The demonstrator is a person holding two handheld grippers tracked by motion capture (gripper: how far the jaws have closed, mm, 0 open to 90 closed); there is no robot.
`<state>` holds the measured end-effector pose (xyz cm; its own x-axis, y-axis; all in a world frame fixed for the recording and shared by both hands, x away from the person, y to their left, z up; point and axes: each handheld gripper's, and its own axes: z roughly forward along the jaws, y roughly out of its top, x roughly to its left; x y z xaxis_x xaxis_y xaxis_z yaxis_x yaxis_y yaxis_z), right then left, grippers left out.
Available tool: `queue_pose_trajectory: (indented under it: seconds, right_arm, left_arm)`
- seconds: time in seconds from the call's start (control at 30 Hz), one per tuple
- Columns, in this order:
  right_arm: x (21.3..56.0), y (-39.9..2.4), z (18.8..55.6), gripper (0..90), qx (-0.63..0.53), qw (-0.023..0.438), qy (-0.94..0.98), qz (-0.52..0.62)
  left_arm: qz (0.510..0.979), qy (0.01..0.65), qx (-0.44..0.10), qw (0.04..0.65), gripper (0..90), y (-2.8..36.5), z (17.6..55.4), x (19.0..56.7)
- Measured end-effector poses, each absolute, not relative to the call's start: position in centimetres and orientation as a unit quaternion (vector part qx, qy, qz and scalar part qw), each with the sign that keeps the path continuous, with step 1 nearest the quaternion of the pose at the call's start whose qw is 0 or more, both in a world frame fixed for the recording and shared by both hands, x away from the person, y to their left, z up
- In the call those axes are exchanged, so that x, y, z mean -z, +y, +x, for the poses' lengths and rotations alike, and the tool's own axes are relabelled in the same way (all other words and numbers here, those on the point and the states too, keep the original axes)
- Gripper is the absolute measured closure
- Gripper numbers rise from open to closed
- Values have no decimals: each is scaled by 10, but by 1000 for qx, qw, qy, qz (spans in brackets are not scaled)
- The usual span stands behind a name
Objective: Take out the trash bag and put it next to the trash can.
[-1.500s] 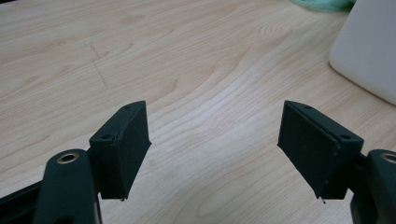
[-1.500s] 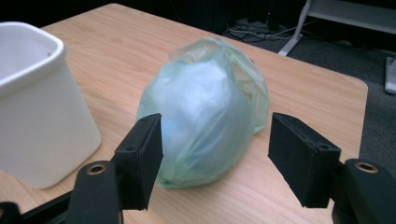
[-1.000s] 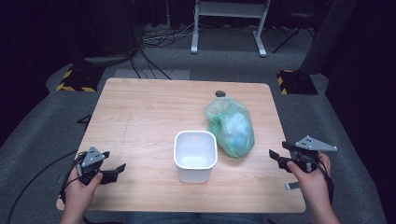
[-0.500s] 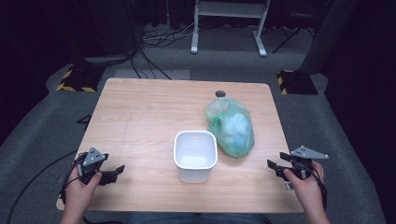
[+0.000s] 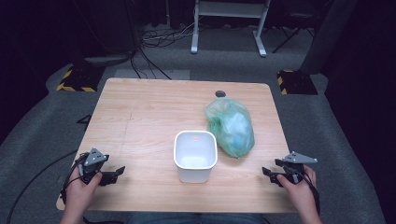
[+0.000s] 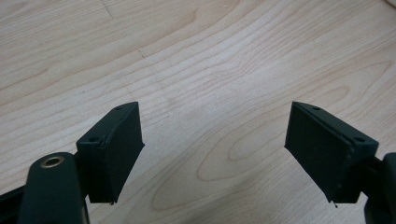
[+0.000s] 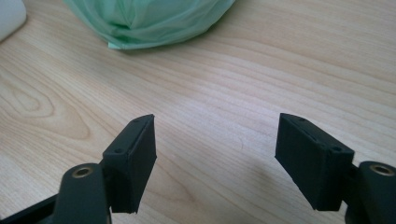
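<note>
The wooden table (image 5: 154, 121) is seen from above and from the person's side, looking forward and down, with dark floor around it. The left gripper view is set low and close over bare wood. The right gripper view, equally close, is aimed across the tabletop at the green bag (image 7: 149, 21), shared with the high view (image 5: 232, 126)

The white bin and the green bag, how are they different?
The white bin is stiff, square-cornered and open on top; the green bag is soft, crumpled and bunched shut. The white bin looks empty, the green bag bulges with something pale. Both sit on the wooden table, side by side.
</note>
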<state>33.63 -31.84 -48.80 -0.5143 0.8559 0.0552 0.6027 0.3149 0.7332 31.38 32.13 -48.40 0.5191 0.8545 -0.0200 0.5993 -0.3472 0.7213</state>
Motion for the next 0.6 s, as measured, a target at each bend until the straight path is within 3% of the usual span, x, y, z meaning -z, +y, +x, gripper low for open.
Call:
queue_pose_trajectory:
  seconds: [0.33,0.6]
  right_arm:
    - [499,-313,338,270,-351,173,796,462]
    - [505,-308,341,206,-355,202,791,455]
  left_arm:
    - [806,456,-173,336,190,322,317,490]
    - [809,458,-166,329,186,321,321,498]
